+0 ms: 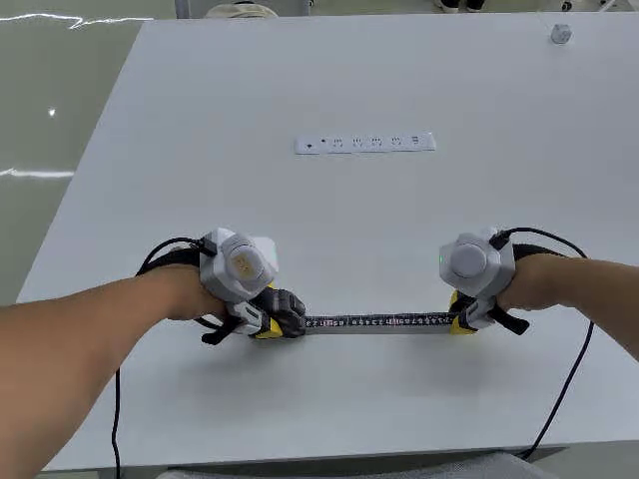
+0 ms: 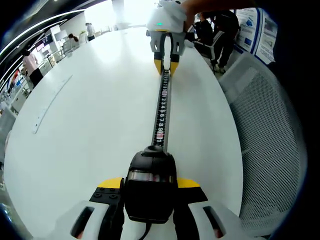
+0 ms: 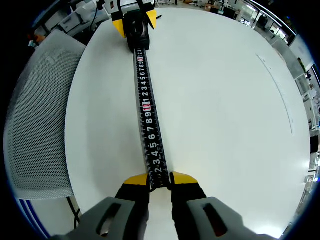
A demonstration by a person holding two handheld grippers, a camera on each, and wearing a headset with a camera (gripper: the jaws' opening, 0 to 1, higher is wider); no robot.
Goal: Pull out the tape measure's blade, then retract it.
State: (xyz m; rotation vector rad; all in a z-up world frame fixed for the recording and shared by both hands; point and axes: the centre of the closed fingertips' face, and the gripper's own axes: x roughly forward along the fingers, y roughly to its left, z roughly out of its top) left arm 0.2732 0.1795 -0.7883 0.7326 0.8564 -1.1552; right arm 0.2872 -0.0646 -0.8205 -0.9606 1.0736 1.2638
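Note:
A black tape measure case point(image 1: 288, 310) rests on the white table, and my left gripper point(image 1: 262, 324) is shut on it; the case point(image 2: 151, 187) sits between the yellow-tipped jaws in the left gripper view. Its blade point(image 1: 379, 321) runs out flat along the table toward my right gripper point(image 1: 464, 321), which is shut on the blade's end. In the right gripper view the numbered blade point(image 3: 148, 120) stretches from my jaws to the far case point(image 3: 136, 30). The blade point(image 2: 163, 107) and the right gripper point(image 2: 166, 60) appear ahead in the left gripper view.
A white power strip point(image 1: 365, 143) lies mid-table beyond the blade. A small round object point(image 1: 560, 34) sits at the far right corner. A mesh chair back point(image 3: 40, 110) stands by the table's near edge. Black cables point(image 1: 569, 374) trail from both grippers.

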